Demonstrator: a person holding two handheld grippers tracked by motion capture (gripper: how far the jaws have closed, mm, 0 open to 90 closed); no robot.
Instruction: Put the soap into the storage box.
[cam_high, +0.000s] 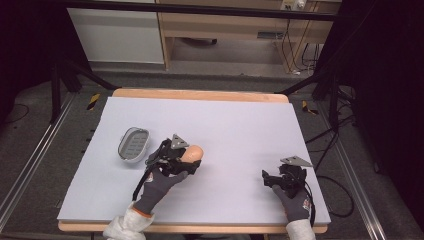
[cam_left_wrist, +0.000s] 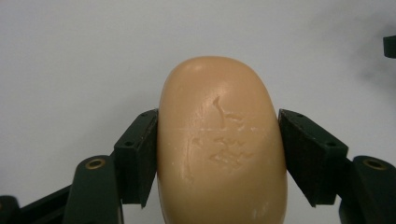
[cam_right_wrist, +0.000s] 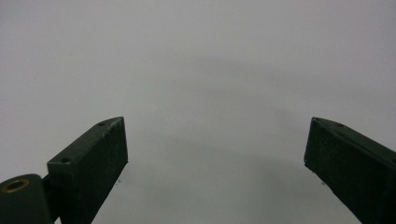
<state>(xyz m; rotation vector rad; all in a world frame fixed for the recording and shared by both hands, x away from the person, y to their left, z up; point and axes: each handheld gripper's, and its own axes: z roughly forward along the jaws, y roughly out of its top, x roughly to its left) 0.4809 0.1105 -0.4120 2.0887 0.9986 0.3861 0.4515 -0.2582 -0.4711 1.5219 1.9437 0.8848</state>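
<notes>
Pinched between your left gripper's (cam_high: 189, 161) jaws is a tan bar of soap (cam_left_wrist: 222, 144), both pads pressed to its sides, at the near left of the pale lavender table cover (cam_high: 235, 125). Your right gripper (cam_high: 267, 179) rests near the right edge, jaws spread wide over bare cover. Just left of the soap lies a grey soap dish (cam_high: 133, 144). Beyond the table's wooden rim, you have grey floor, cables and a wooden cabinet (cam_high: 235, 25).

We see a soap (cam_left_wrist: 222, 144) that looks waxy and smooth with scuffed dents, matt black plastic on the left gripper (cam_left_wrist: 219, 154), a matt pale table (cam_high: 240, 125) cover, and a wooden edge.
</notes>
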